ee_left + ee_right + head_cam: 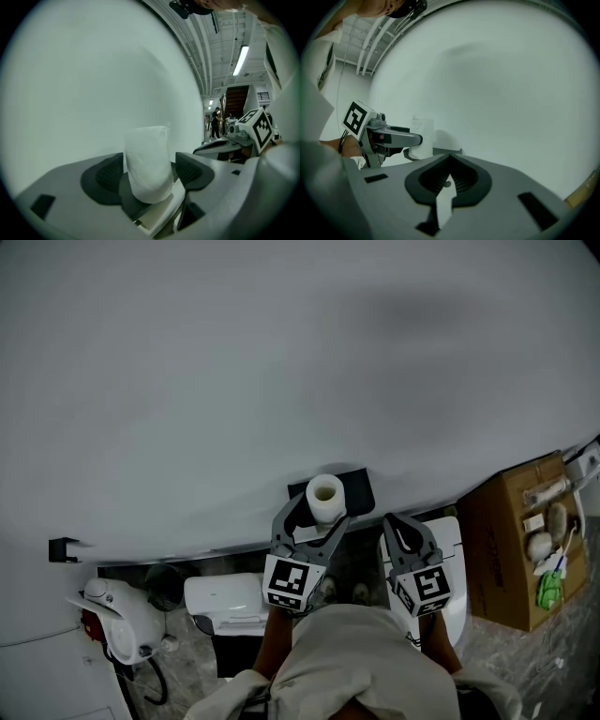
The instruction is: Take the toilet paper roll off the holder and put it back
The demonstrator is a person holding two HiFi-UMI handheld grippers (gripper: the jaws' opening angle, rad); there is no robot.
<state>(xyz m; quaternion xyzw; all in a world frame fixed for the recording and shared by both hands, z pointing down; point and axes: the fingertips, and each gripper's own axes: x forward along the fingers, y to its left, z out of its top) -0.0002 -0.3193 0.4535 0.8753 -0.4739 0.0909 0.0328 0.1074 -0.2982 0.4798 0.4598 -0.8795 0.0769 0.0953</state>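
The toilet paper roll (324, 495) stands upright on its black wall holder (360, 489). The left tongs (311, 517) gape wide around it without pressing. The right tongs (394, 521), closed and empty, wait beside. Whether it has come off yet is unclear.

My right claw (449, 158) lay low in the foreground with its jaws drawn together, tips touching and nothing between them, pointing at a plain pale wall (501, 84). To its left, my left claw (415, 146) reached in from the side with its marker cube (357, 117) turned toward me. It had one jaw in front of and one behind the white toilet paper roll (423, 133), which stood upright at the holder (447, 151) on the wall, though I could not tell whether those jaws pressed the roll. My pale sleeve (311, 140) filled the left edge, and ceiling pipes (370, 51) ran overhead above it.
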